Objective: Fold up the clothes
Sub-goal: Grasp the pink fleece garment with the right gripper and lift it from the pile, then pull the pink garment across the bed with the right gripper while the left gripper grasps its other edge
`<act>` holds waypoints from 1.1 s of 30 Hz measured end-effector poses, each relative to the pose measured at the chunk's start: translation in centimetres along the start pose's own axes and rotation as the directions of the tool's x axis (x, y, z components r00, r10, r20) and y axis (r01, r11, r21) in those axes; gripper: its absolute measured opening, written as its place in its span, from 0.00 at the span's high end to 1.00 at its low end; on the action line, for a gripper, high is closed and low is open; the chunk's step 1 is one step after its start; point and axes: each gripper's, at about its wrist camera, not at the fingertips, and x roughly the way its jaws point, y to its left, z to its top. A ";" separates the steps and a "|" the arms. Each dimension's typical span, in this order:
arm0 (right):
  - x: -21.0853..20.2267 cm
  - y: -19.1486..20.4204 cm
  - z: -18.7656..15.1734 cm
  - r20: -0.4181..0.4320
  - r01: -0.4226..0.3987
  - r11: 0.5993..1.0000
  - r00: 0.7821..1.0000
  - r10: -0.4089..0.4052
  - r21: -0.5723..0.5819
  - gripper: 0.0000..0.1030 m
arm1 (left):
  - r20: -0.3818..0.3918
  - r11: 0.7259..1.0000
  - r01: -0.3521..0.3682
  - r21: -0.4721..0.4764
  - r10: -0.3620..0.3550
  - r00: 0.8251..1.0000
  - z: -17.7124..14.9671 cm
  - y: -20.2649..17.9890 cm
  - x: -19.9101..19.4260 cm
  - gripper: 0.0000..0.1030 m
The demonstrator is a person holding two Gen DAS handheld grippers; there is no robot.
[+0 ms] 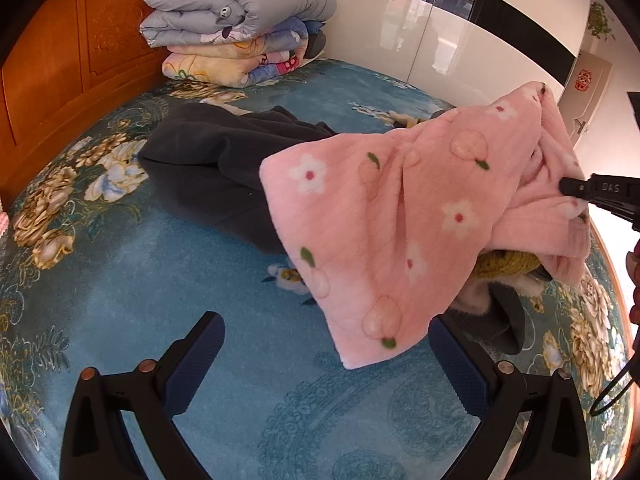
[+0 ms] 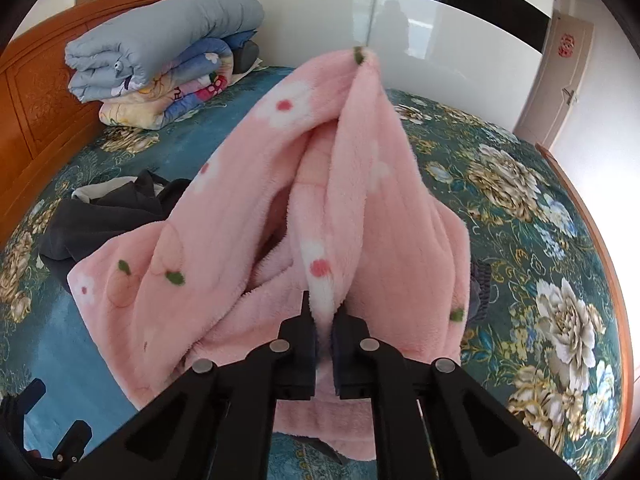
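A pink fleece garment with white flowers hangs lifted above the blue floral bed. My right gripper is shut on a bunched fold of the pink garment; it also shows at the right edge of the left wrist view. My left gripper is open and empty, low over the bed, with the garment's lower corner hanging between its fingers. A dark grey garment lies crumpled on the bed behind the pink one.
Folded quilts are stacked by the orange wooden headboard. More clothes, yellow and grey, lie under the pink garment at the right. A white glossy wardrobe stands behind the bed; the bed's wooden edge runs at the right.
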 end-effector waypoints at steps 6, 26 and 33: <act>-8.3 -3.4 -1.2 0.148 0.039 0.999 0.988 -0.034 -0.034 0.96 | -0.025 0.998 0.005 -0.065 -0.007 1.000 -2.0 1.0 -1.8 0.00; -30.4 -22.5 -18.4 0.115 0.393 0.914 0.908 -0.404 0.103 0.96 | -0.041 0.997 0.074 -0.036 -0.076 0.996 -8.1 -2.3 -8.5 0.00; -22.7 -29.1 -33.2 -0.317 0.469 0.868 0.858 -0.405 0.161 0.96 | -0.175 0.994 0.074 -0.079 -0.087 0.981 -9.1 -1.8 -6.3 0.00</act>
